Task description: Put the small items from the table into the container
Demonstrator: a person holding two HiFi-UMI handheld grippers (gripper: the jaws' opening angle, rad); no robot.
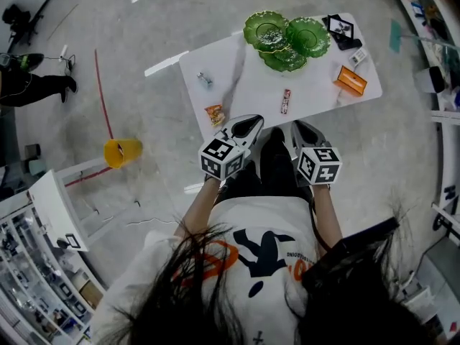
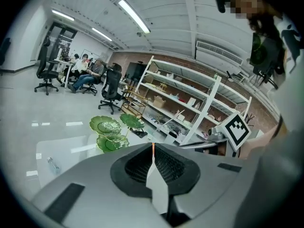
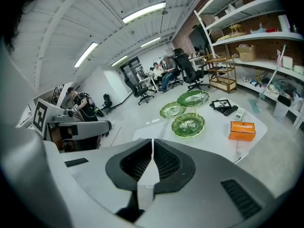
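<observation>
A white table stands ahead of me. At its far side is a green three-leaf dish, also seen in the left gripper view and the right gripper view. Small items lie on the table: a metal piece, a snack packet, a wrapped bar, an orange box and a white remote. My left gripper and right gripper hover side by side at the table's near edge. Both are shut and hold nothing.
A black picture frame and a black remote lie at the table's far right corner. A yellow bucket stands on the floor to the left. Shelving and office chairs fill the room behind.
</observation>
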